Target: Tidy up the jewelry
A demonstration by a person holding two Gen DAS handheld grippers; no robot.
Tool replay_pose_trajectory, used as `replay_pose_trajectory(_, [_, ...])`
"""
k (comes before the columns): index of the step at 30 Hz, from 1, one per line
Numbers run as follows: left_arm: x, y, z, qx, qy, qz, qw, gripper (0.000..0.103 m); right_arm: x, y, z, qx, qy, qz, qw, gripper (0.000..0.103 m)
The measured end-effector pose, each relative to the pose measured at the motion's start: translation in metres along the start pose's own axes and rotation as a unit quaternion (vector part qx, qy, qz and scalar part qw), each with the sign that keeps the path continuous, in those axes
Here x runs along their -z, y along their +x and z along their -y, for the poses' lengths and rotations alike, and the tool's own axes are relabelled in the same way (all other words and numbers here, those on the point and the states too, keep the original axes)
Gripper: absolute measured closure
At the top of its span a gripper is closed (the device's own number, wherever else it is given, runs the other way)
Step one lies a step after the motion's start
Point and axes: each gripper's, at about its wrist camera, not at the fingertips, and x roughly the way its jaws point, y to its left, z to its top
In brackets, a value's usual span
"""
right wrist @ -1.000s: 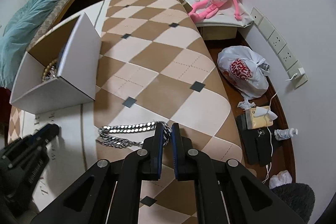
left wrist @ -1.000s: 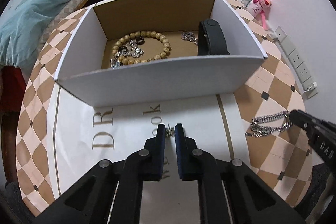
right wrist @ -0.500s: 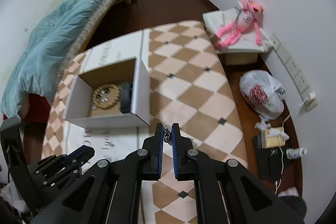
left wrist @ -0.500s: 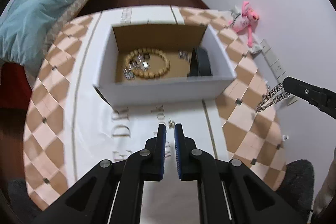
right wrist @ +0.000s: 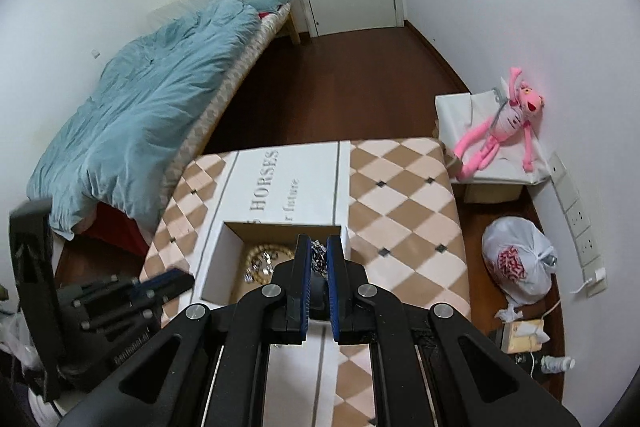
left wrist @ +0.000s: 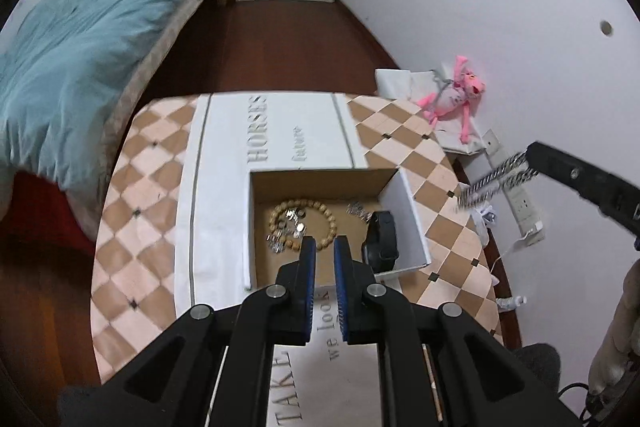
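An open white cardboard box [left wrist: 412, 211] stands on the checkered table and holds a wooden bead bracelet [left wrist: 320, 207], small silver pieces [left wrist: 286, 235] and a black band [left wrist: 382, 239]. My right gripper [right wrist: 319, 261] is shut on a silver chain [right wrist: 319, 259], high above the box [right wrist: 218, 259]. In the left wrist view the chain [left wrist: 494, 179] hangs from the right gripper [left wrist: 532, 157] out to the right of the box. My left gripper [left wrist: 324, 247] is nearly closed and empty, high above the box's near side.
A white runner with printed words [left wrist: 272, 131] lies along the table. A bed with a blue duvet [right wrist: 140, 99] is at the left. A pink plush toy [right wrist: 504, 123], a white bag [right wrist: 516, 259] and wall sockets [right wrist: 580, 223] are at the right.
Both grippers have risen far above the table. The right gripper lifted the silver chain off the tabletop and carries it in the air toward the box.
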Motion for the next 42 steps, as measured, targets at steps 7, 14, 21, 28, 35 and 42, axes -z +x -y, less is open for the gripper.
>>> replay_pose_trajectory(7, [0.04,0.029,-0.006,-0.064,-0.021,-0.039,0.9969,0.008,0.03,0.008,0.01,0.001,0.018,-0.018,1.0,0.095])
replay_pose_trajectory(14, [0.08,0.068,-0.007,-0.061,-0.051,-0.07,0.9944,0.007,0.093,0.028,0.035,0.028,0.052,-0.055,0.997,0.095])
replay_pose_trajectory(21, [0.095,0.108,0.012,-0.06,-0.037,-0.092,0.9932,0.008,0.146,0.056,0.069,0.056,0.101,-0.095,0.989,0.095])
replay_pose_trajectory(28, [0.091,0.118,0.033,-0.061,-0.003,-0.074,0.9954,0.058,0.155,0.058,0.085,0.072,0.114,-0.096,0.986,0.095])
replay_pose_trajectory(35, [0.09,0.12,0.041,-0.046,0.017,-0.07,0.9963,0.097,0.145,0.054,0.088,0.078,0.115,-0.086,0.987,0.095])
replay_pose_trajectory(42, [0.09,0.107,0.044,-0.039,0.029,-0.054,0.9973,0.097,0.133,0.042,0.081,0.069,0.108,-0.072,0.989,0.095])
